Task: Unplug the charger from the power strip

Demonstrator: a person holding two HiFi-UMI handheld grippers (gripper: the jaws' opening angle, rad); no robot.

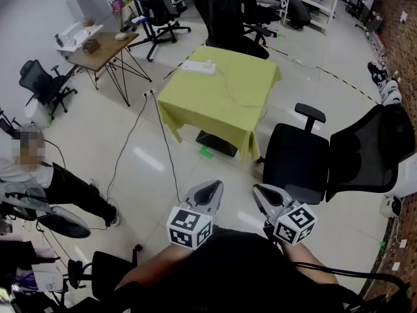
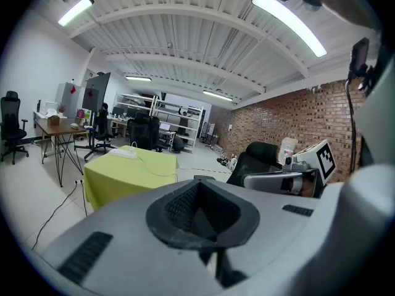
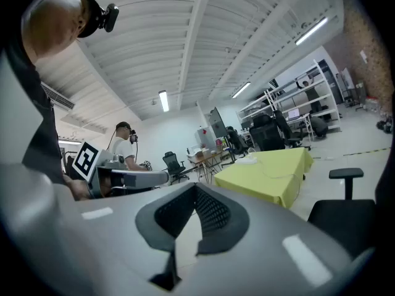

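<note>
Approaching stage: as I judge, the task is at its very beginning, and no part of the unplugging is done yet.
Left tongs (image 1: 210,188): they are held low in front of the person's body, on the near side of the surface (image 1: 218,116) and well apart from it. The jaws are pressed together and nothing is between them.
Right tongs (image 1: 262,192): they are just beside the left tongs, also on the near side of the surface and well apart from it. The jaws are pressed together and empty.
Power strip (image 1: 197,66): it is white and lies on the surface at its far left corner, close to the far edge.
Charger: it should sit in the power strip, but from here it is too small to make out, so I cannot tell which socket it is in.
White cable (image 1: 240,104): it is thin and runs from the power strip over the surface toward its right edge.
Office chair (image 1: 296,162): it is black and stands on the floor at the near right corner of the surface, partly in the way of the right tongs.
Done so far: nothing.
Left to do, in my judgement: come up to the surface, spread one pair of tongs, pinch the charger, perhaps hold the power strip down with the other pair, and pull the charger out.
</note>
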